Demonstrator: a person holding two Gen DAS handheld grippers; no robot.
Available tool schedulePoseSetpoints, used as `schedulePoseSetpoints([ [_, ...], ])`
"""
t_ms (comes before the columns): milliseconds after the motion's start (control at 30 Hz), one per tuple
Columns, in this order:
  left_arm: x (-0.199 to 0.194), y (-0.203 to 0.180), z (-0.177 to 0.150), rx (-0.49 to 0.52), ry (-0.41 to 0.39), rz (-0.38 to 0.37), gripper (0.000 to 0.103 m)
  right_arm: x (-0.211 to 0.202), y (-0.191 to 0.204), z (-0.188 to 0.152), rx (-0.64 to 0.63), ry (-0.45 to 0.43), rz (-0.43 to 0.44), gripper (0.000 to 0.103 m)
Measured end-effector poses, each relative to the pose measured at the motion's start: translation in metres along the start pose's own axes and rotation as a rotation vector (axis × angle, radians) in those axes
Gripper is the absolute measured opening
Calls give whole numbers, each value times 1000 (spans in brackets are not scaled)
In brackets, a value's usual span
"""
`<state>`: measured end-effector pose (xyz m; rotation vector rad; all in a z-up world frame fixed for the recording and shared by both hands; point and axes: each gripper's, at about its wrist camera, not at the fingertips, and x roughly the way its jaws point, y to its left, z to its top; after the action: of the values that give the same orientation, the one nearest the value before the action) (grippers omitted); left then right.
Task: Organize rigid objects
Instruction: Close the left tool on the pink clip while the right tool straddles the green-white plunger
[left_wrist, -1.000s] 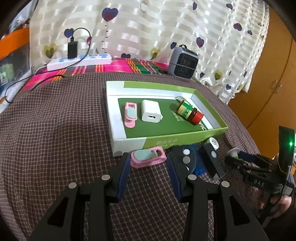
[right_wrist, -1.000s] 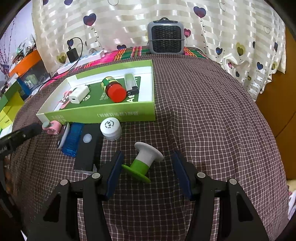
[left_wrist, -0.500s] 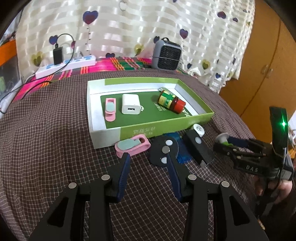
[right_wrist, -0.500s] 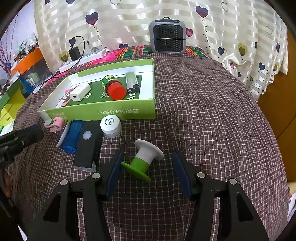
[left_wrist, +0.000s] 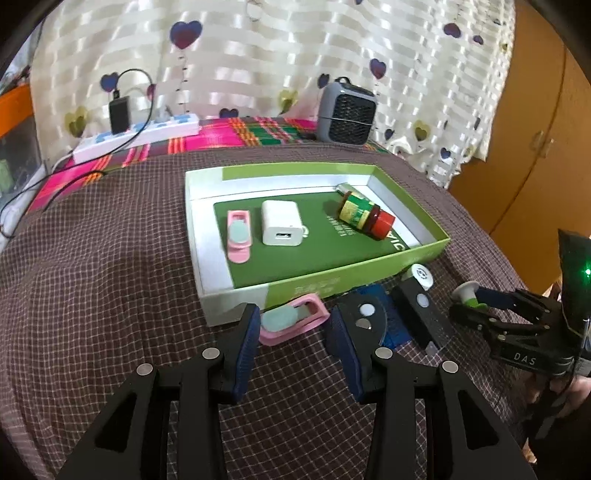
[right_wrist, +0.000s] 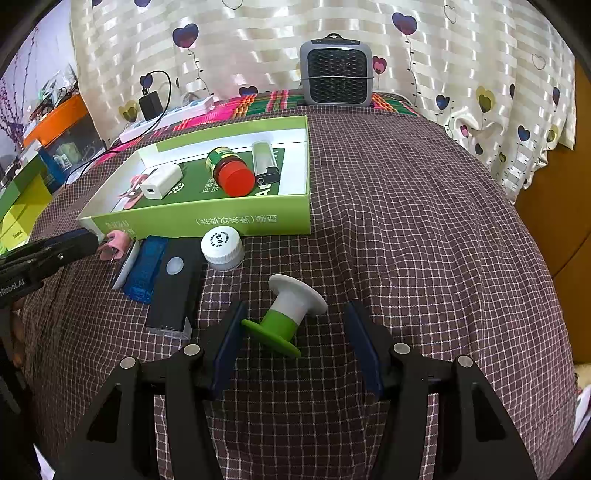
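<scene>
Crowding green box (left_wrist: 424, 251), pink clip (left_wrist: 291, 321), black disc (left_wrist: 364, 317)

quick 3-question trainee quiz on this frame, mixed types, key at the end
1. True or false: the left tool is shut on the pink plastic clip lying outside the green cardboard tray.
2. What lies between the right tool's fingers? A) white-capped jar B) green-and-white plastic spool C) black rectangular box
3. Fill in: the small bottle inside the tray has a ____ cap.

Key
1. False: its jaws are open, one on each side of the clip.
2. B, the green-and-white plastic spool.
3. Red; see the red-capped bottle.
</scene>
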<state>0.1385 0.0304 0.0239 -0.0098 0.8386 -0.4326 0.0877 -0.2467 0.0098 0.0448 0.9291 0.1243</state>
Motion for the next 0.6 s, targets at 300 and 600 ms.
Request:
schedulePoseSetpoints([
  [300,-12,-16,-12,29,-5,-32,40,1,0,0,-3,-1,4,57],
  [600,-3,4,-1,31,-4,60,40,1,1,1,-5,-1,4,56],
])
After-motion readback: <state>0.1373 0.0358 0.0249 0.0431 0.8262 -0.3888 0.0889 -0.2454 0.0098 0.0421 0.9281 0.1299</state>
